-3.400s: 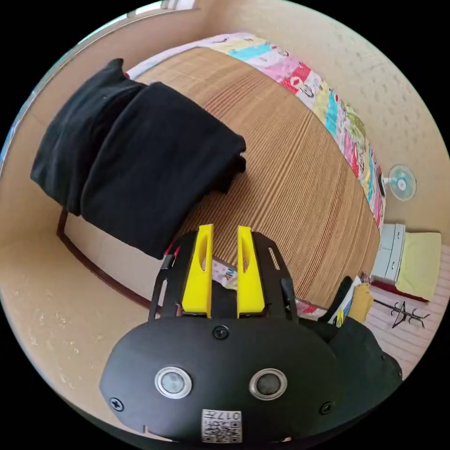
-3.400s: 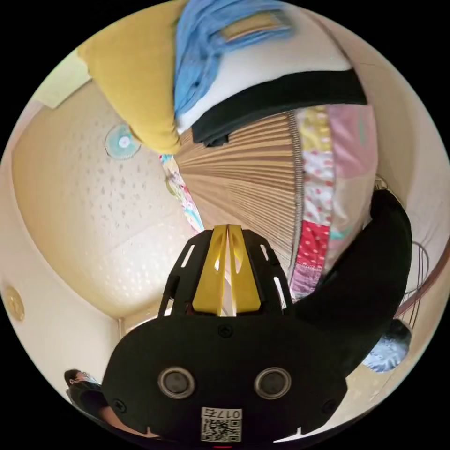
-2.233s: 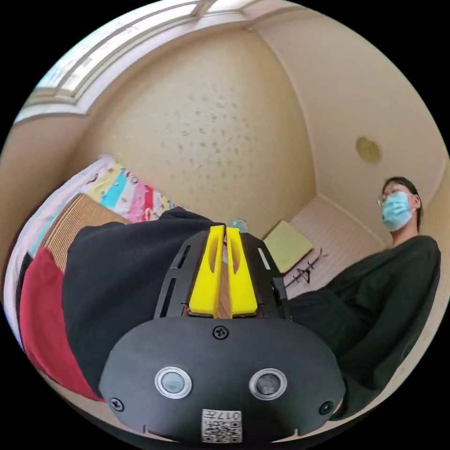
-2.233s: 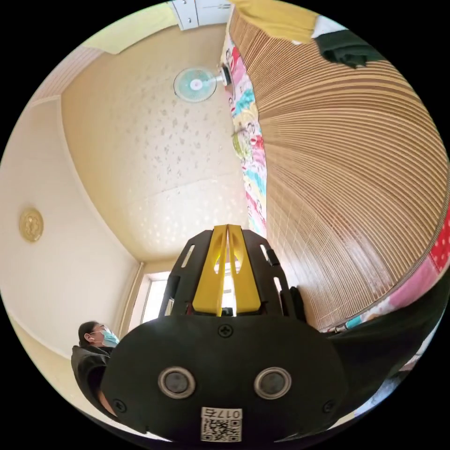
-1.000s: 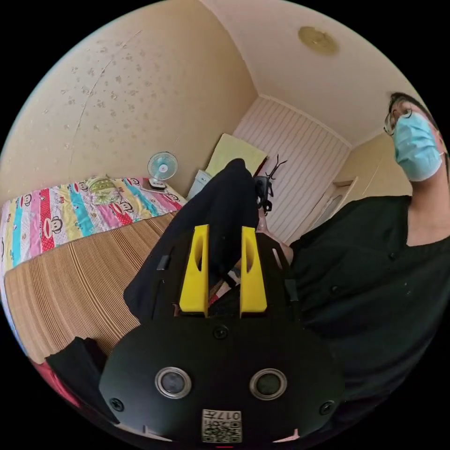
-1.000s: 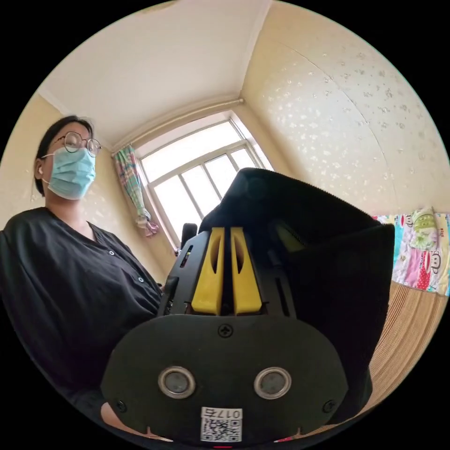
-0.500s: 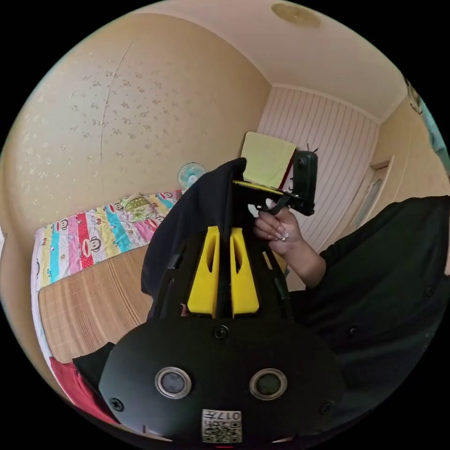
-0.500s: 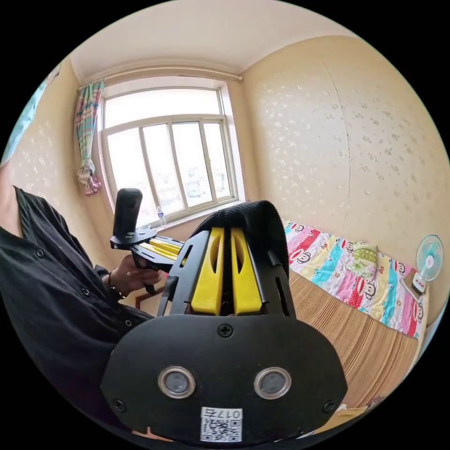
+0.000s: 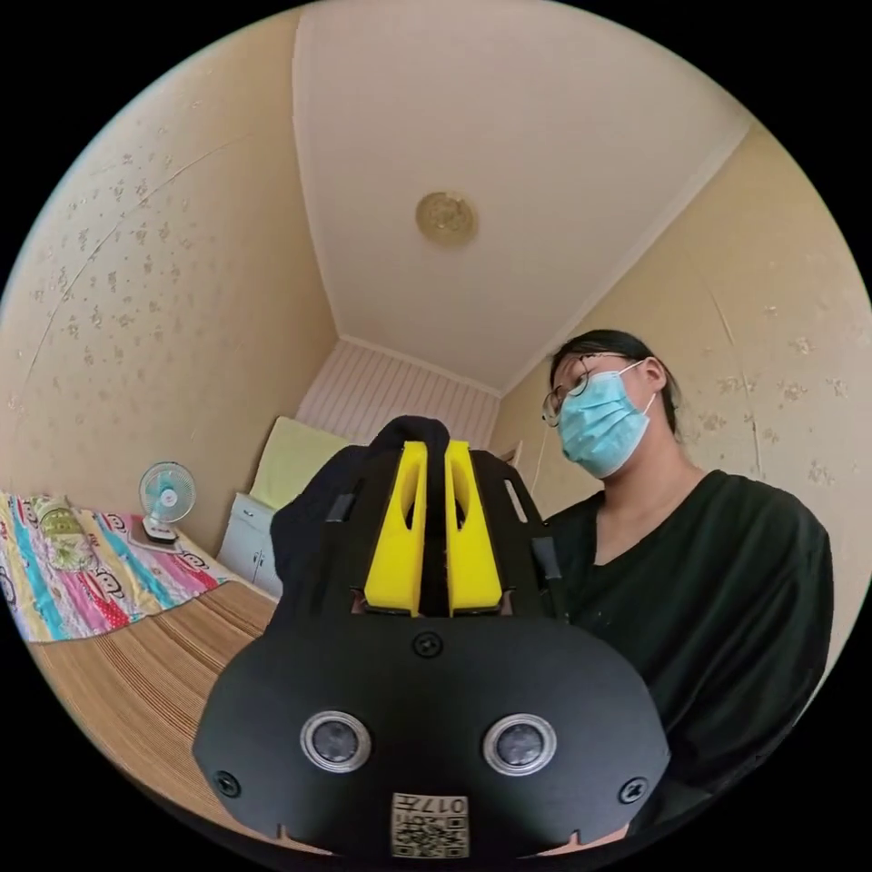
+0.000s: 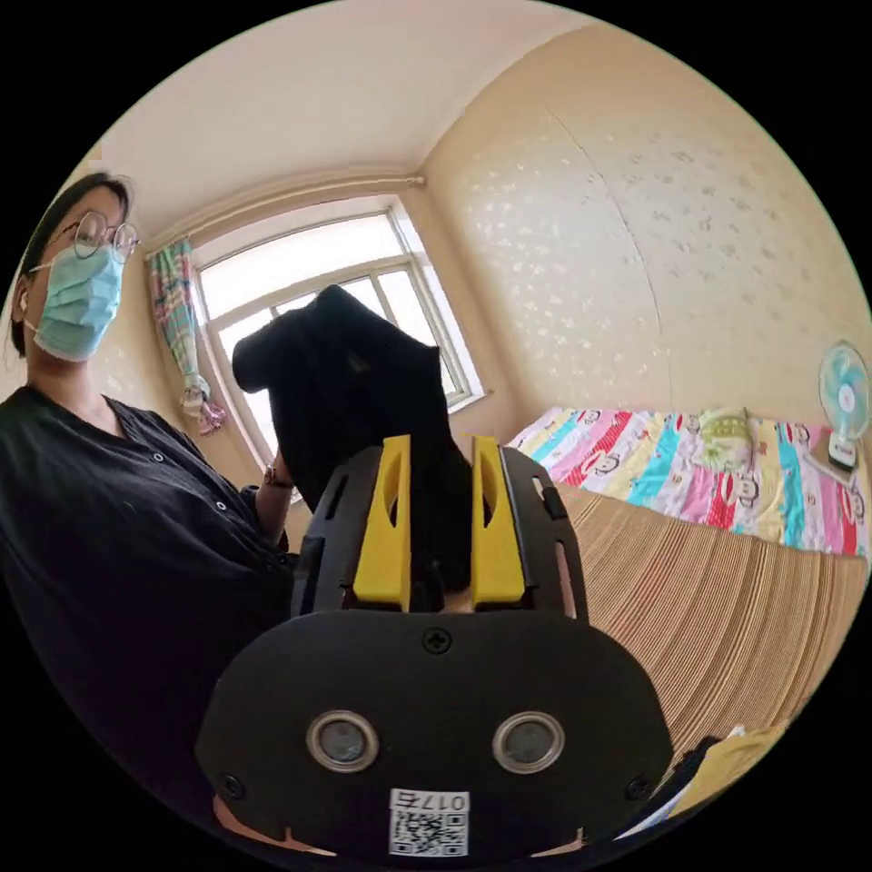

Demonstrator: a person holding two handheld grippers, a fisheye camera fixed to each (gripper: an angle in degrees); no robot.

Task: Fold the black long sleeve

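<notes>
Left gripper [image 9: 434,454] jaws nearly together, pinching black long sleeve [image 9: 309,527] fabric between them, held up off woven mat [image 9: 136,672]. Right gripper [image 10: 439,454] jaws spread, black cloth bunched between; cannot tell if both press. Garment [image 10: 350,400] aloft before person [image 10: 100,509]. Advice: secure right grip first, then pull apart to open garment, lower flat onto mat.

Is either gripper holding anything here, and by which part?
The left gripper is shut on the black long sleeve; which part cannot be told. The right gripper is open with black cloth between its jaws.
</notes>
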